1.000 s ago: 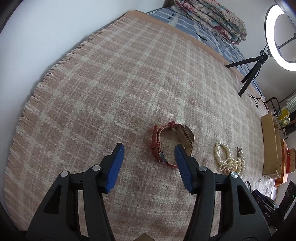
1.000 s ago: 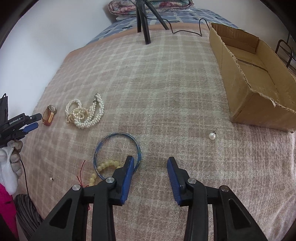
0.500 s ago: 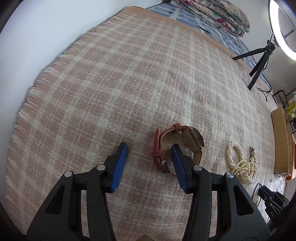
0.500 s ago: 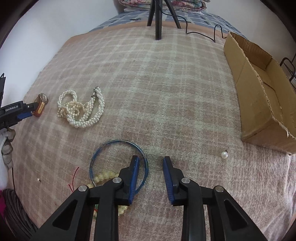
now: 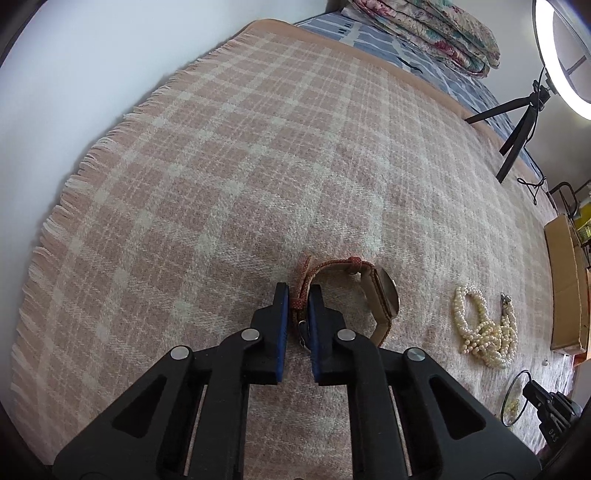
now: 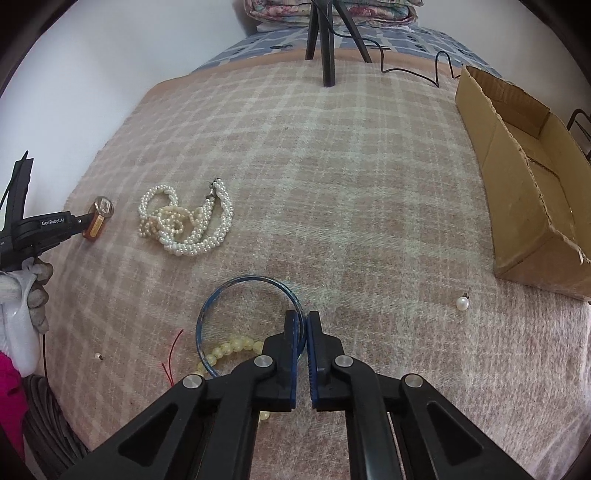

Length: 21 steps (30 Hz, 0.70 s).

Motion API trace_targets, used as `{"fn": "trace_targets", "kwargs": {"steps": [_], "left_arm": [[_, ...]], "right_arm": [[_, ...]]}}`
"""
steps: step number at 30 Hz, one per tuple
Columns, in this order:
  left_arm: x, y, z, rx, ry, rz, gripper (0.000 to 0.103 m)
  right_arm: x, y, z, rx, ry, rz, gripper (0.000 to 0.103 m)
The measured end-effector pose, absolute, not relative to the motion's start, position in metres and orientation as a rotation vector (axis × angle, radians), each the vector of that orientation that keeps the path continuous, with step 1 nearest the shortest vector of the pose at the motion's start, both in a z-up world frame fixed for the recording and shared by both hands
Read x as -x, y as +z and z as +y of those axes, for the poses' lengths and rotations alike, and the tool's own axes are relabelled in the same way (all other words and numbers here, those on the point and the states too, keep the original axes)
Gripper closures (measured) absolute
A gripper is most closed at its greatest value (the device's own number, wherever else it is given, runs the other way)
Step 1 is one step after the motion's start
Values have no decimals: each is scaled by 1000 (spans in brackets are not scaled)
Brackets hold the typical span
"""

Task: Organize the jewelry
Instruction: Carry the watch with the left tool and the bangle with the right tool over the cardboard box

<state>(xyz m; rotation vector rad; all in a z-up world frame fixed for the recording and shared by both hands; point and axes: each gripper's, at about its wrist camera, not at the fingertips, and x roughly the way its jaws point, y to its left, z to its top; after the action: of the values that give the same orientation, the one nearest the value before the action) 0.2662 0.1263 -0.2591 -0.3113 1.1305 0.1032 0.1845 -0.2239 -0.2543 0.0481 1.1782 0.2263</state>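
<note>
A watch (image 5: pixel 382 297) with a red woven strap lies on the pink plaid blanket (image 5: pixel 240 166). My left gripper (image 5: pixel 297 295) is shut on its strap. A pearl necklace (image 5: pixel 484 328) lies to its right and also shows in the right wrist view (image 6: pixel 184 218). My right gripper (image 6: pixel 302 325) is shut on the rim of a blue bangle (image 6: pixel 229 291). Yellow beads (image 6: pixel 229 349) lie inside the bangle. A loose pearl (image 6: pixel 462 303) lies at the right, near an open cardboard box (image 6: pixel 524 184). The watch (image 6: pixel 98 218) and left gripper (image 6: pixel 79 220) show at the far left.
A black tripod (image 6: pixel 325 40) with a cable stands at the blanket's far edge, and a ring light (image 5: pixel 565 55) above it. Folded quilts (image 5: pixel 424 26) lie at the back. A white wall runs along the left. A red thread (image 6: pixel 171 354) and a tiny bead (image 6: pixel 98 356) lie front left.
Both grippers have closed. The left moved forward and shut on the watch strap. The right moved forward and shut on the blue bangle's rim.
</note>
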Motion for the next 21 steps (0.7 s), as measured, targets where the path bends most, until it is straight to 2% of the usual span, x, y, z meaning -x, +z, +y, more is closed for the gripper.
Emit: {"fn": "trace_targets", "kwargs": {"steps": [21], "left_arm": [[-214, -200, 120, 305, 45, 1008, 95]], "right_arm": [[-145, -193, -211, 109, 199, 982, 102]]}}
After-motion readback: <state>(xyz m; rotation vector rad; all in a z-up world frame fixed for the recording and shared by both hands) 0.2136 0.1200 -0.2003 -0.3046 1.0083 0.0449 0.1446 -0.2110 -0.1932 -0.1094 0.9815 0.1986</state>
